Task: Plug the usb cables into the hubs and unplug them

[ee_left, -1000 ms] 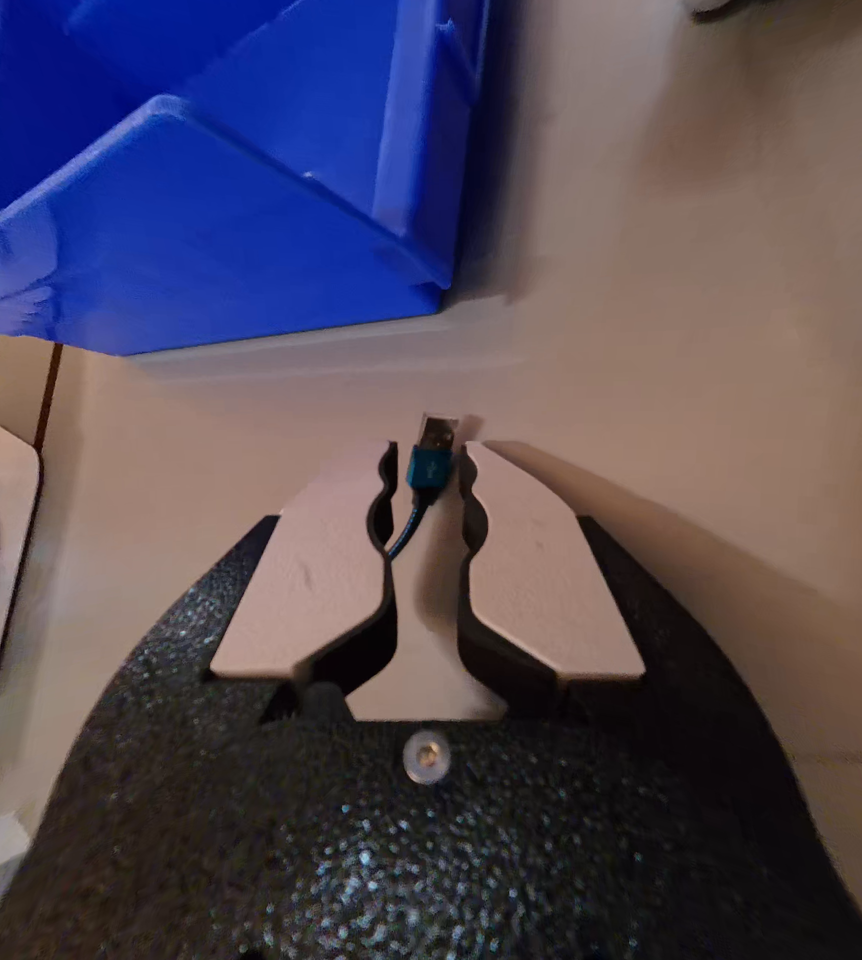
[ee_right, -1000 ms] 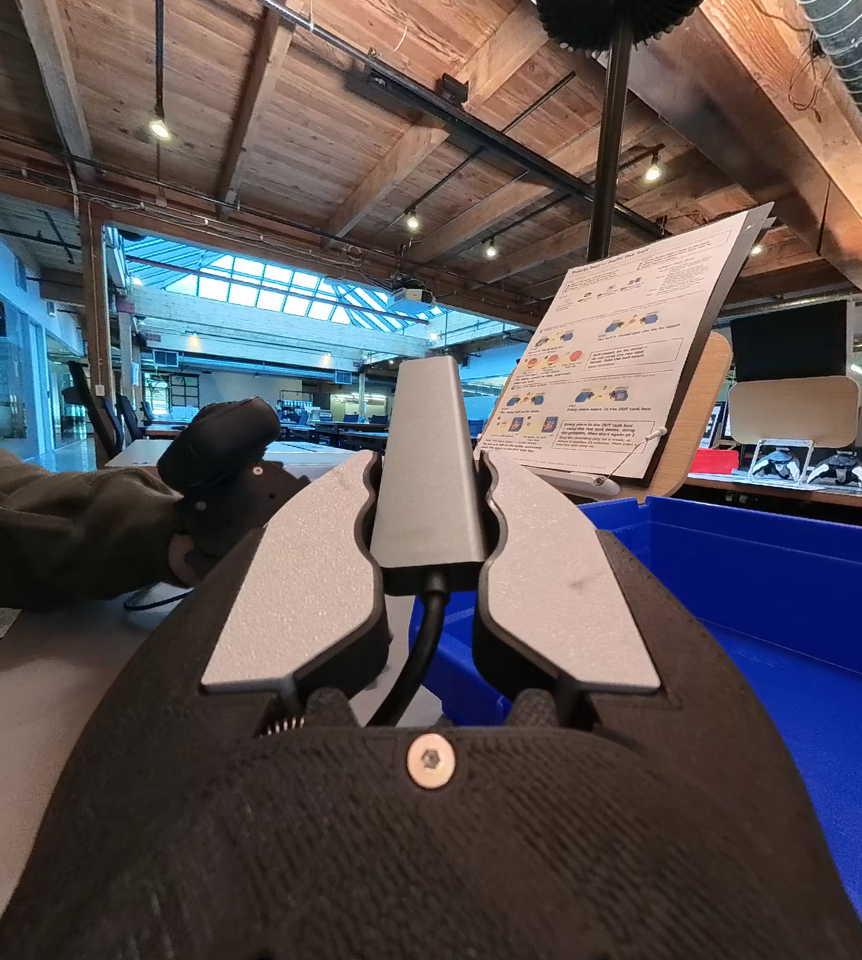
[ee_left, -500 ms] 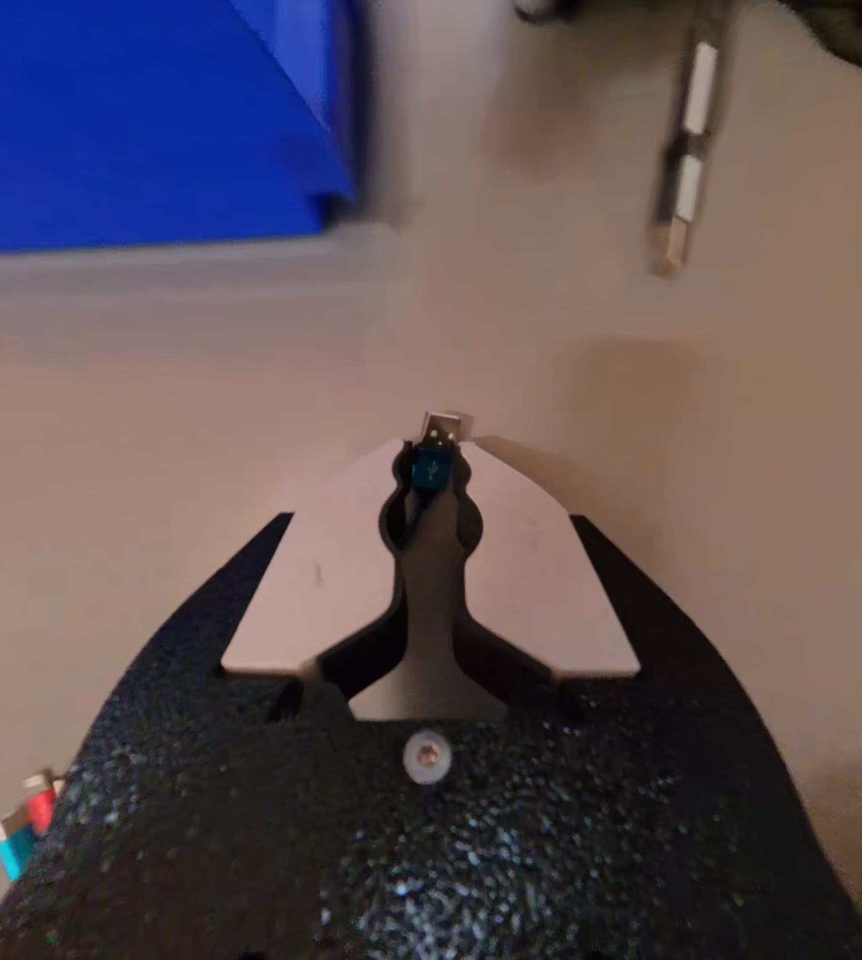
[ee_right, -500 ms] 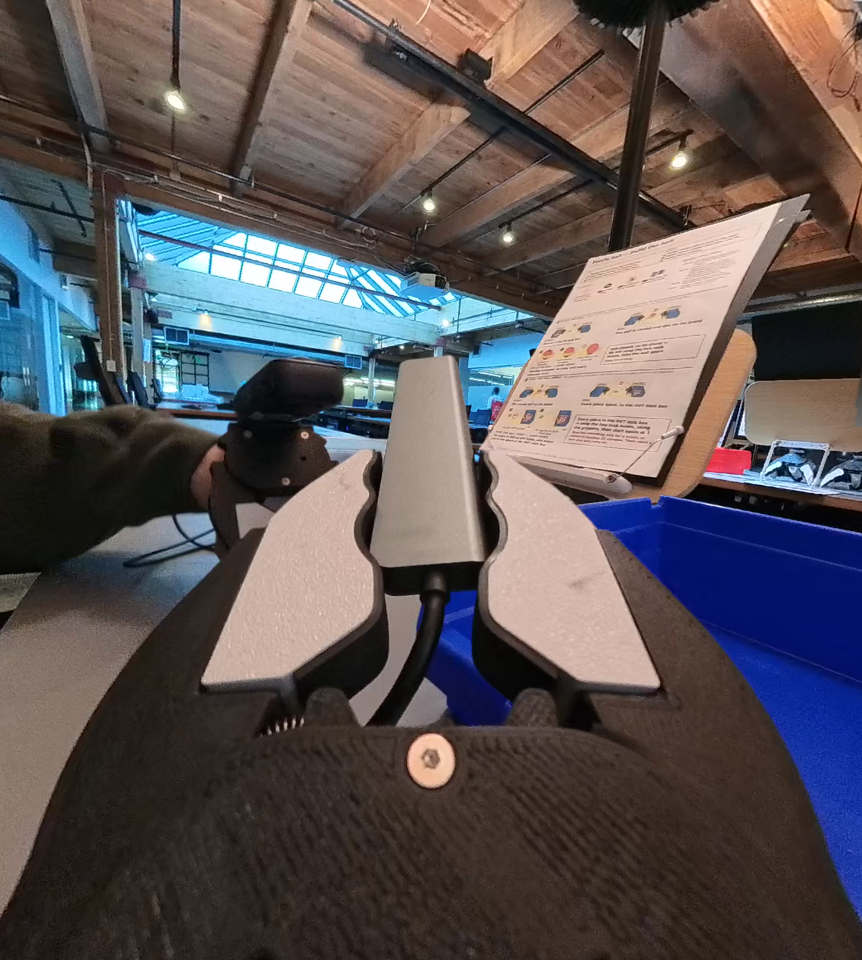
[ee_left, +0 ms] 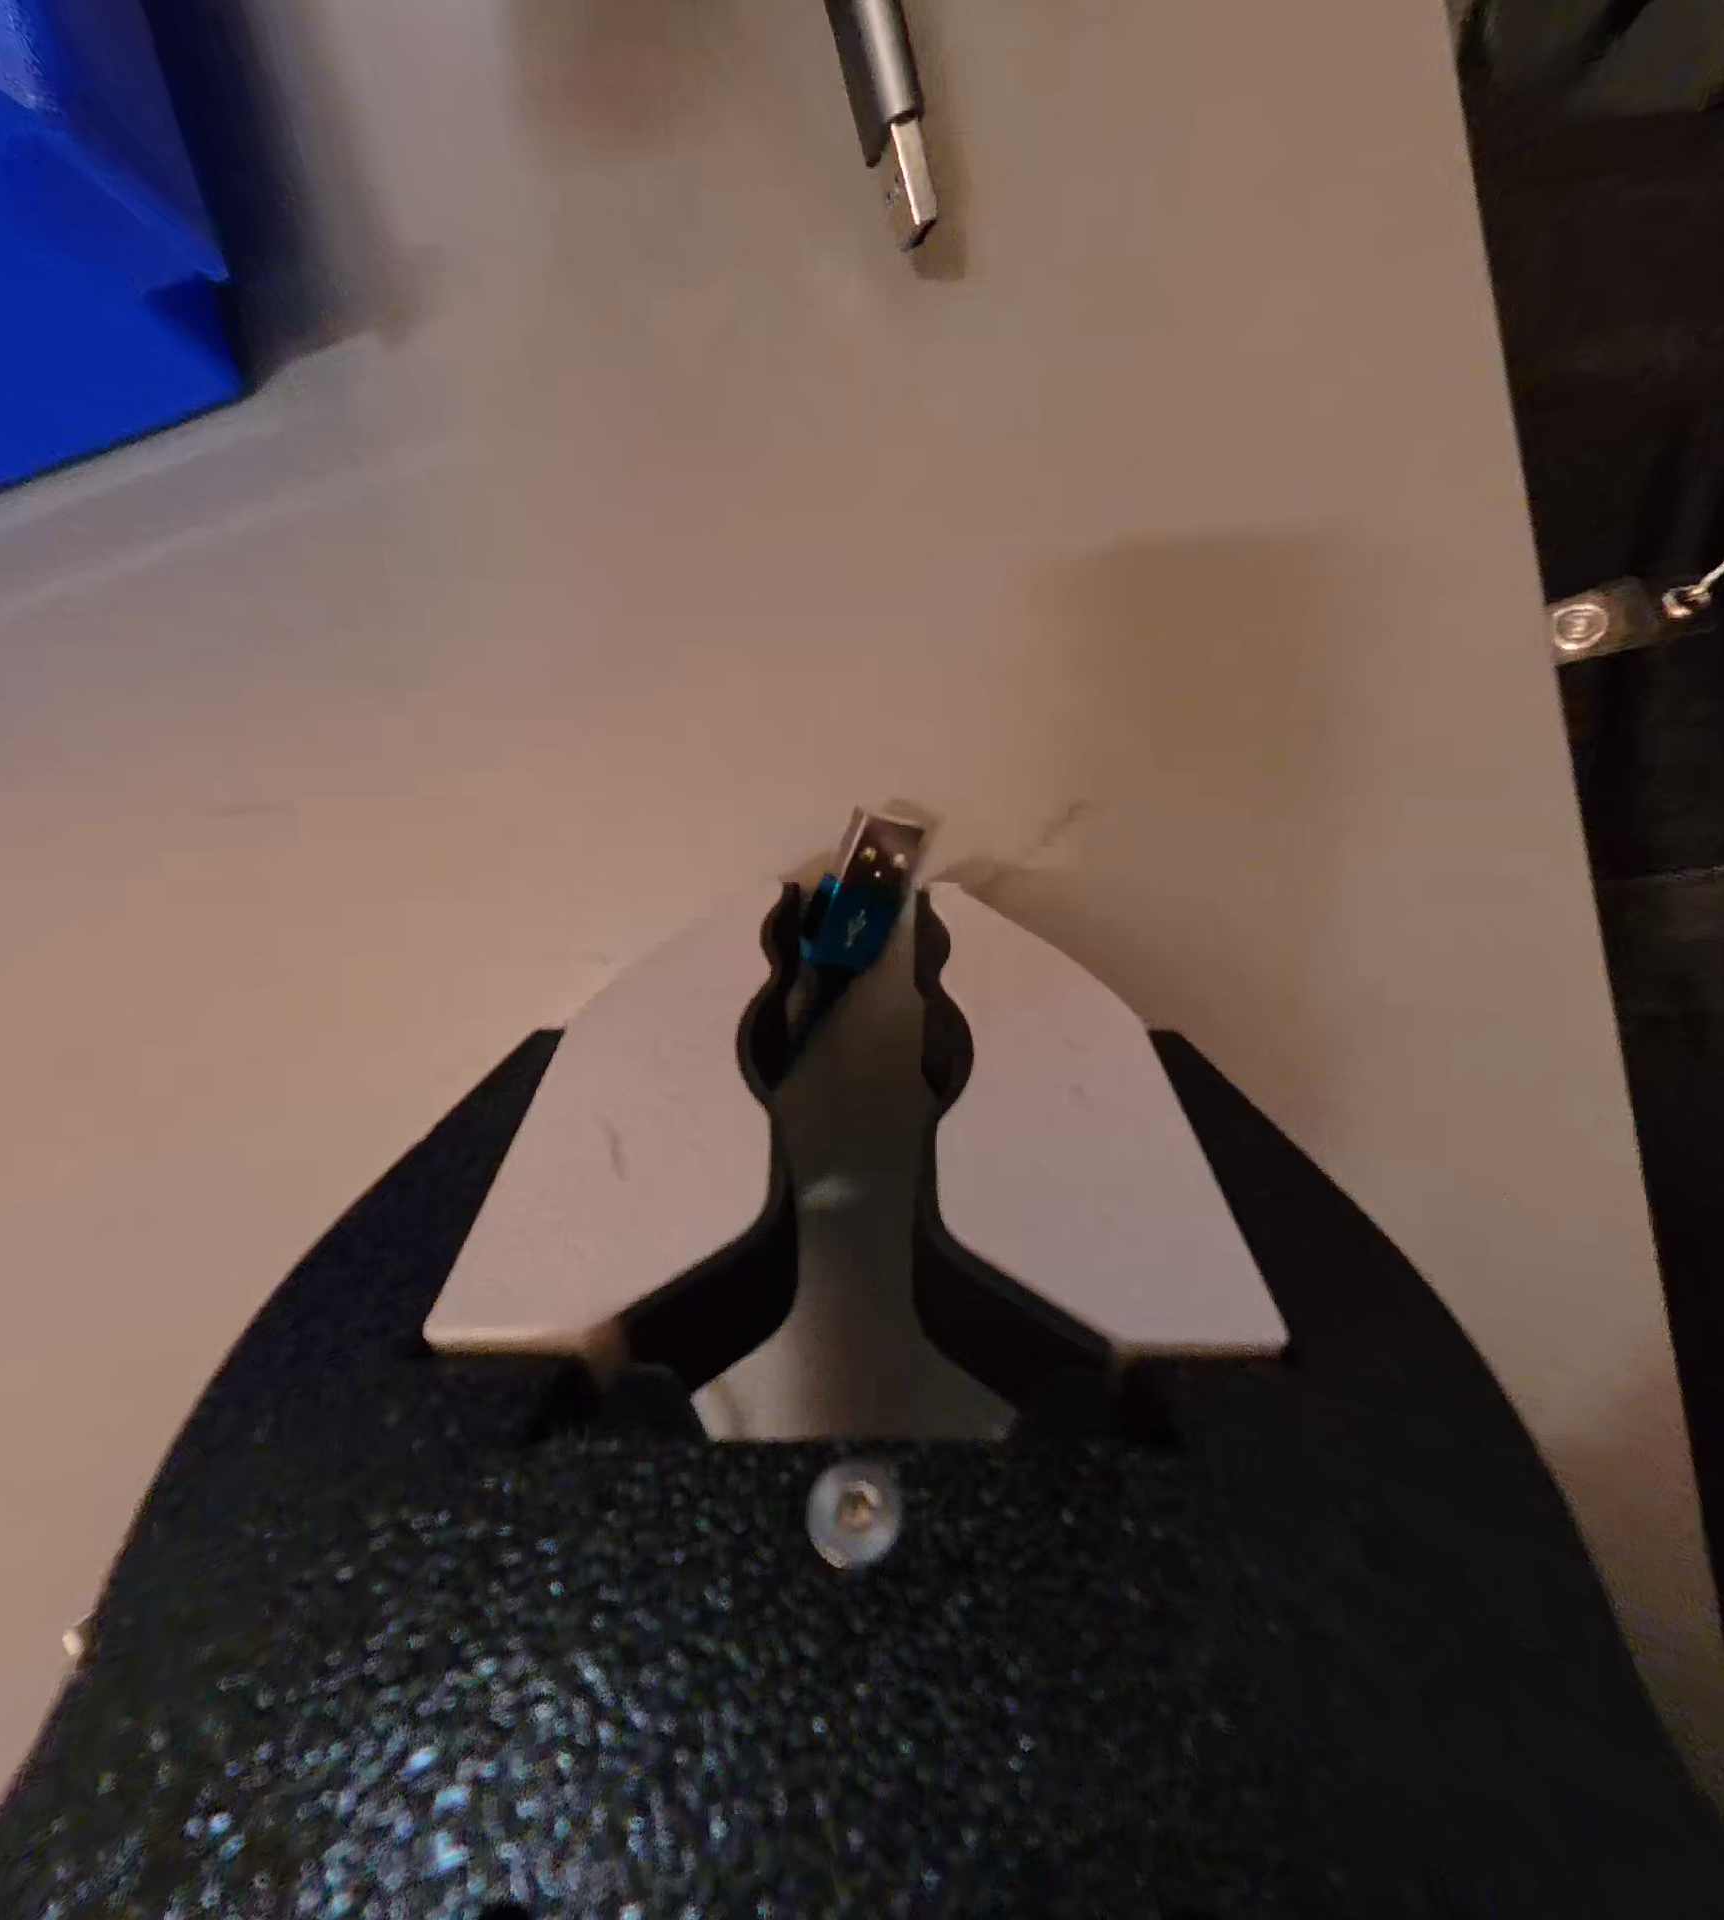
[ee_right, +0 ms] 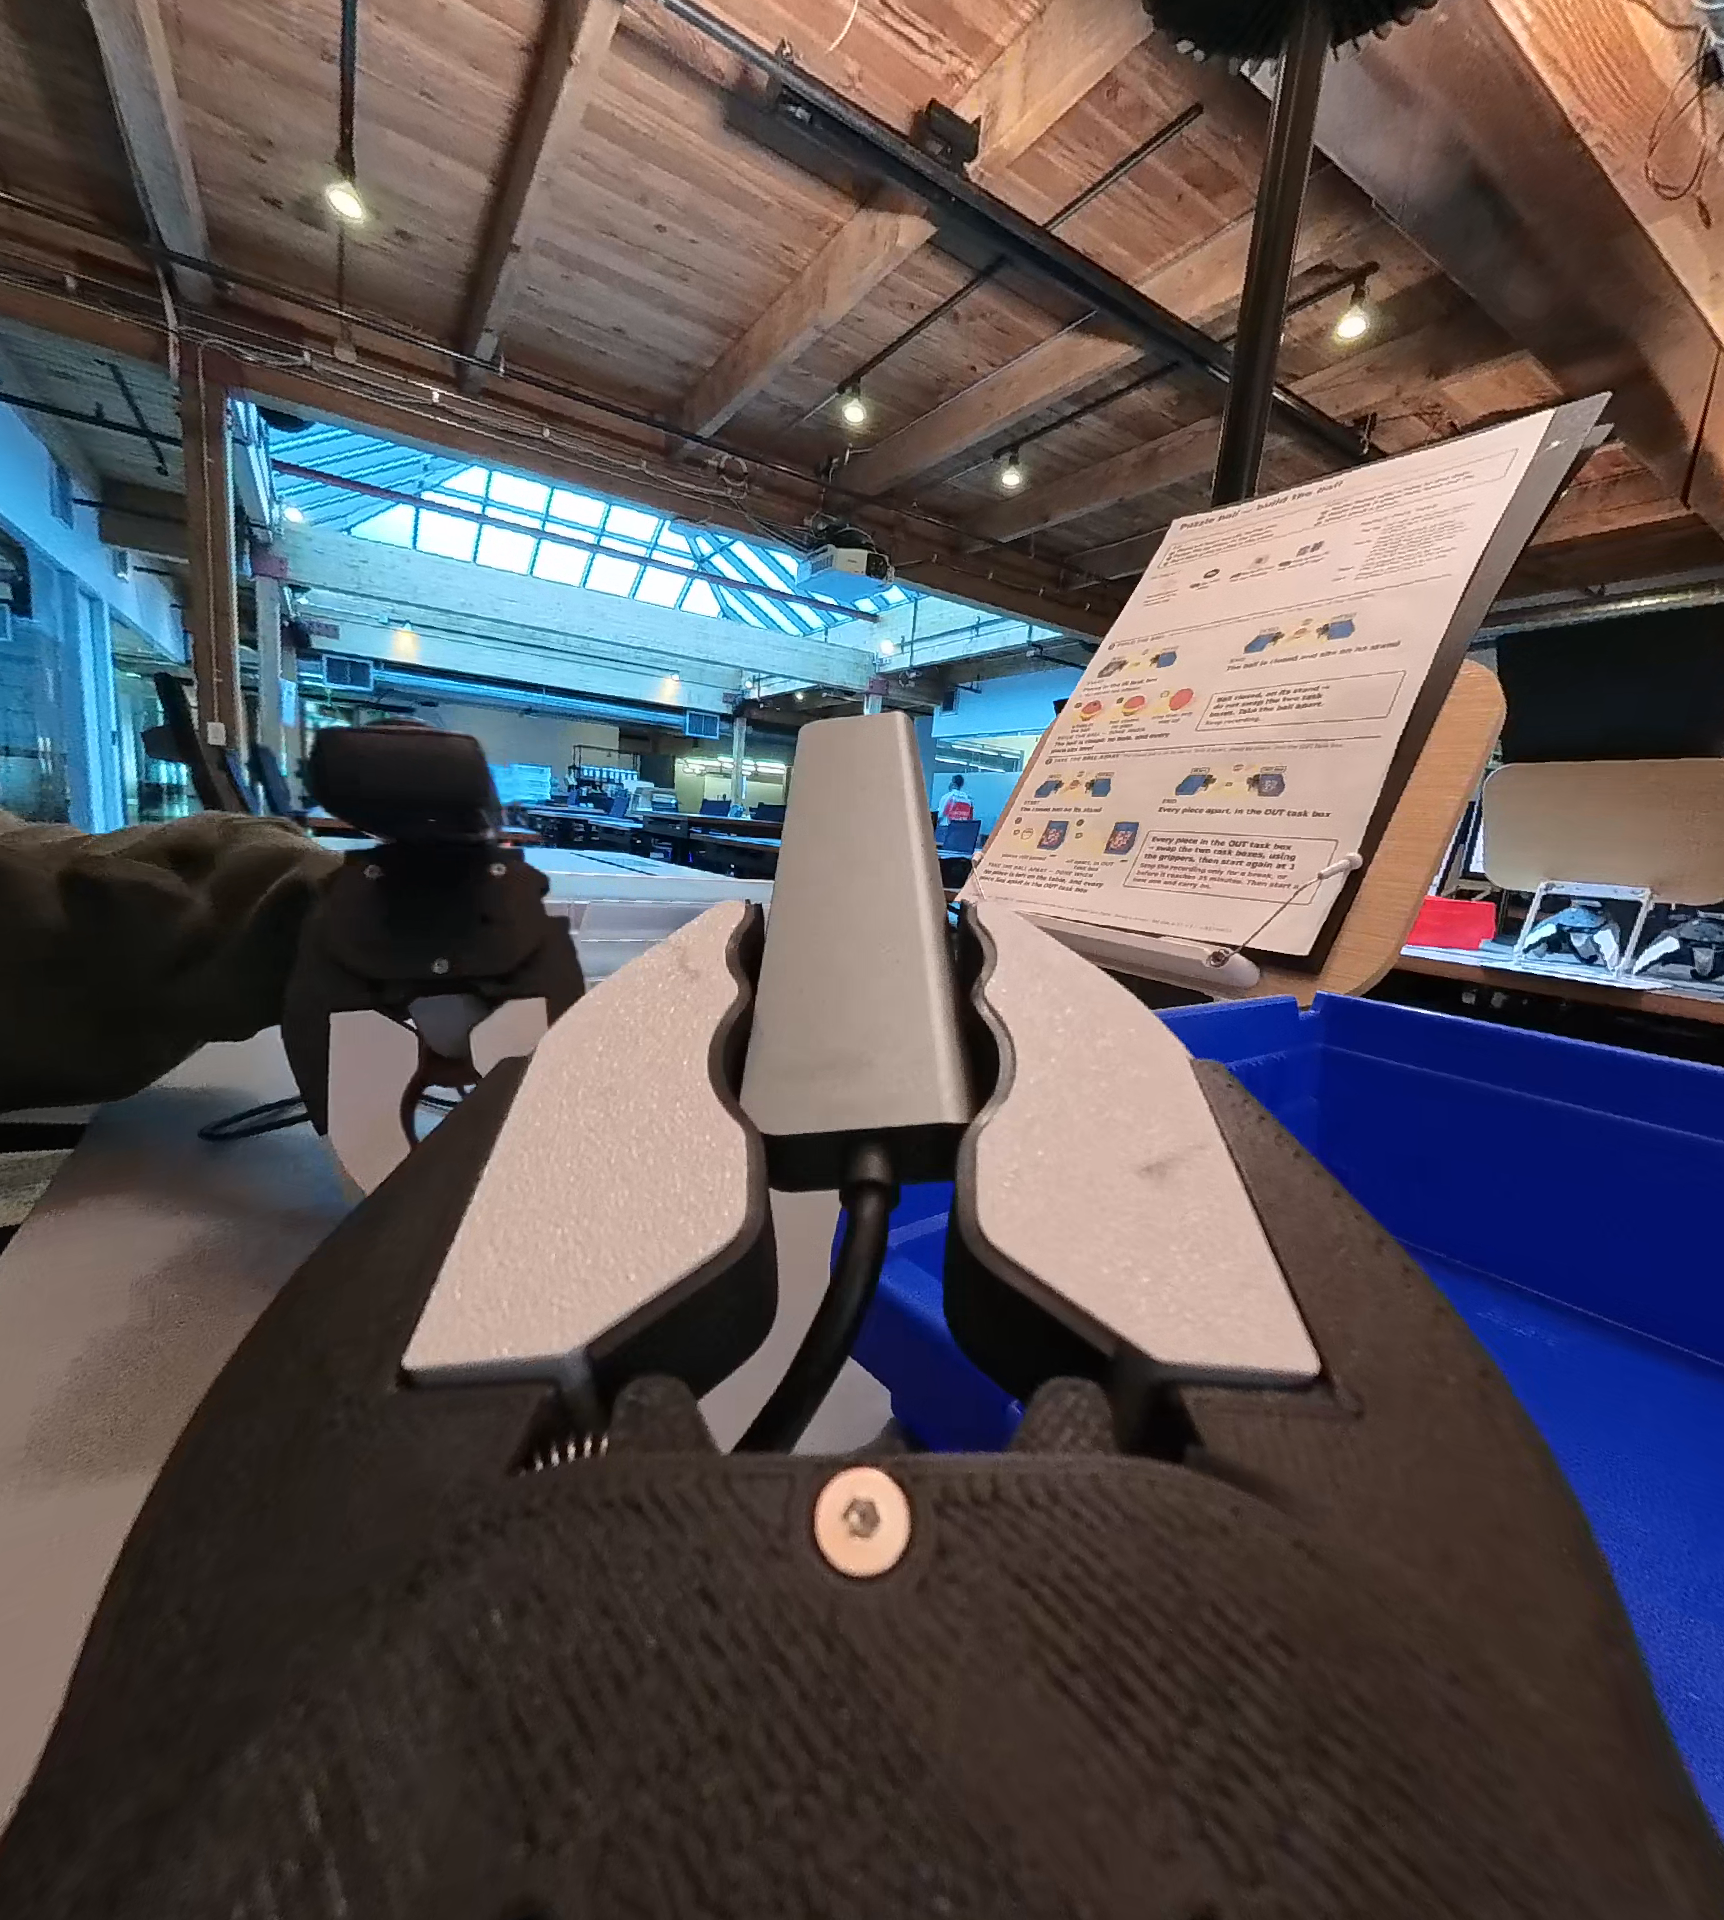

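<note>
My left gripper [ee_left: 858,896] is shut on a blue USB plug [ee_left: 850,927]. The plug's metal end sticks out past the fingertips, tilted right, just above the beige table [ee_left: 629,644]. A grey USB plug [ee_left: 894,156] hangs into the top of the left wrist view. My right gripper [ee_right: 858,920] is shut on a grey USB hub [ee_right: 853,831] and holds it upright, its black cable [ee_right: 853,1257] running down between the fingers. The left gripper also shows in the right wrist view [ee_right: 437,1091], pointing down at the table, held by an arm in an olive sleeve [ee_right: 110,935].
A blue bin [ee_right: 1512,1195] stands right of the hub; its corner also shows in the left wrist view [ee_left: 37,260]. An instruction sheet on a wooden stand [ee_right: 1305,727] stands behind the bin. A person's dark clothing [ee_left: 1668,520] fills the right edge of the left wrist view.
My left gripper closed on the blue plug and swung right, away from the blue bin. The hanging grey plug came into its view. The right gripper kept hold of the hub.
</note>
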The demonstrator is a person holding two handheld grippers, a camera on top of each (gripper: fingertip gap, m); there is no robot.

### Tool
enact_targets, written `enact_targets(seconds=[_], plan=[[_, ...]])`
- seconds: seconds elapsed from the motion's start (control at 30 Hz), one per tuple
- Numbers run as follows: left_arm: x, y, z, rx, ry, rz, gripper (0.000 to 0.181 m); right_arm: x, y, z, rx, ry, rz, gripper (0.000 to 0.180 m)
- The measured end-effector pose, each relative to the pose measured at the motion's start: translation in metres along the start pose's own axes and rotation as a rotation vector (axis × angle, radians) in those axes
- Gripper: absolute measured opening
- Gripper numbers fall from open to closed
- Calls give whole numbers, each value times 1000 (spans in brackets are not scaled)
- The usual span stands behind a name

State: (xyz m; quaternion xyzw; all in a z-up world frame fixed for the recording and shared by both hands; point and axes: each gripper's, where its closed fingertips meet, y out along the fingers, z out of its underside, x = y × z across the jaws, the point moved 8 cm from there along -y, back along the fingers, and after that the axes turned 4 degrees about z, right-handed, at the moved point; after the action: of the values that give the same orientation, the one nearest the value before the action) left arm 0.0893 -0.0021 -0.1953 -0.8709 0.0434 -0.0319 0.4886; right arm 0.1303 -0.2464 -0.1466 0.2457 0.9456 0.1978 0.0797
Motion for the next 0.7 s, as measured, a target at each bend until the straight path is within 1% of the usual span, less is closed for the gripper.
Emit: enact_targets(seconds=[0.23, 0.3, 0.4, 0.6, 0.7], plan=[[-6, -9, 3, -13, 91, -198, 21, 0, 0, 0, -2, 0, 2, 36], [-9, -11, 2, -12, 107, -213, 21, 0, 0, 0, -1, 1, 1, 36], [-11, -7, 4, 34, 131, -225, 19, 0, 0, 0, -2, 1, 2, 36], [-9, 2, 1, -14, 129, -227, 11, 0, -1, 0, -4, 2, 3, 35], [-9, 2, 2, -31, 118, -224, 10, -1, -1, 0, -5, 4, 3, 36]])
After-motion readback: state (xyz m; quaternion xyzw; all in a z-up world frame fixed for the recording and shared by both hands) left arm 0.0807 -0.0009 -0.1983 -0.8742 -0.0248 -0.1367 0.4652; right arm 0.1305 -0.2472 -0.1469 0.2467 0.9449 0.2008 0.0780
